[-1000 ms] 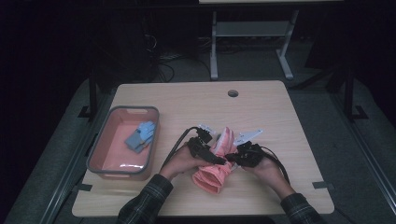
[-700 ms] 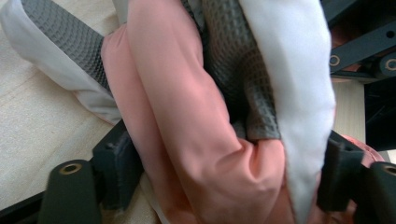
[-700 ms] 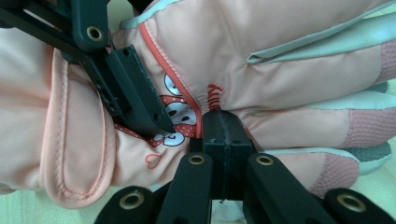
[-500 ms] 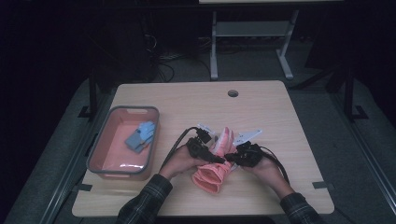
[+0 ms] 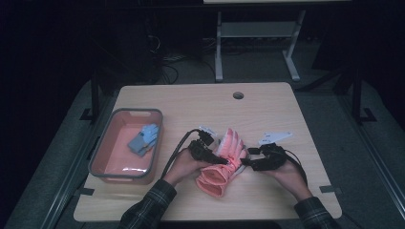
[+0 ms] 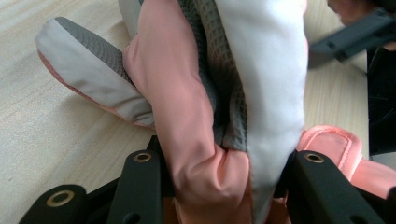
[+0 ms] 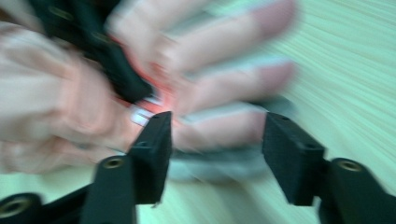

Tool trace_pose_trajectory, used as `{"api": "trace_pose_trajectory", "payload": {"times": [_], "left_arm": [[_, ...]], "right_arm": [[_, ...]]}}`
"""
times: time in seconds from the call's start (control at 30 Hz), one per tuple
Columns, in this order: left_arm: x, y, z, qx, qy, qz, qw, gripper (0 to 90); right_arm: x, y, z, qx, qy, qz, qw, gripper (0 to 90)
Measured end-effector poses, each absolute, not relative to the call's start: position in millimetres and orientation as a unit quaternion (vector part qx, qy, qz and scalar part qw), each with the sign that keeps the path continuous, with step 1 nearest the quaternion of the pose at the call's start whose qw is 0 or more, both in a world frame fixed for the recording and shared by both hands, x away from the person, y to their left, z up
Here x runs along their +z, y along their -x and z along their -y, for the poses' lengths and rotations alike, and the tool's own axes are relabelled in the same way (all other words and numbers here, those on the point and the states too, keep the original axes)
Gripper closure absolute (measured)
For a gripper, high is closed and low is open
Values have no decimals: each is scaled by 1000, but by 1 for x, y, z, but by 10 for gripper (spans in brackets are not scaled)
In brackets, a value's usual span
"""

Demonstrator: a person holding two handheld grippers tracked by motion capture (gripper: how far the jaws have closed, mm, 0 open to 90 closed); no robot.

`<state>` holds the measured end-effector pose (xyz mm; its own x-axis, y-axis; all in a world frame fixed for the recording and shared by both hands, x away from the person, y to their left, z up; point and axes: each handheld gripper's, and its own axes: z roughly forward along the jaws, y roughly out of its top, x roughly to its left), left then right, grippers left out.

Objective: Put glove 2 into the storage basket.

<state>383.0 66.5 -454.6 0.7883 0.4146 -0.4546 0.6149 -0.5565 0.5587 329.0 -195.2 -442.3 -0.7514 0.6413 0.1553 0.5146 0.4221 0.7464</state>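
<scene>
Low in the frame's centre, the pink glove (image 5: 222, 164) lies on the table (image 5: 267, 105). The left gripper (image 5: 212, 155) has just been closing and now pinches its bunched fabric (image 6: 219, 140). The right gripper (image 5: 248, 162) has just been opening, jaws parted with nothing held. A single grip on folds could slip, dragging the glove askew. Farther left, the tray (image 5: 107, 179) holds a blue glove (image 5: 143, 139).

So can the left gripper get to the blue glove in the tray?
Probably not yet. The left gripper has been closing on the pink glove, so it's busy. The blue glove lies uncovered in the open tray, with bare table between.
</scene>
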Motion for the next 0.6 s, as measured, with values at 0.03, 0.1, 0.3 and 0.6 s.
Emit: {"api": "trace_pose_trajectory", "payload": {"times": [0.03, 0.1, 0.3, 0.6], "left_arm": [[-455, -383, -67, -137, -872, -295, 367, 599], [-453, -382, -67, -140, -867, -298, 374, 602], [-445, -380, -70, -139, -866, -294, 380, 605], [-433, -379, -79, -126, -864, -295, 389, 612]], "right_arm": [[-444, -329, 199, 412, -353, -837, 79, 395], [-448, -329, 207, 409, -361, -834, 80, 364], [-467, -338, 231, 387, -421, -813, 111, 221], [-477, -342, 229, 350, -433, -818, 141, 157]]}}
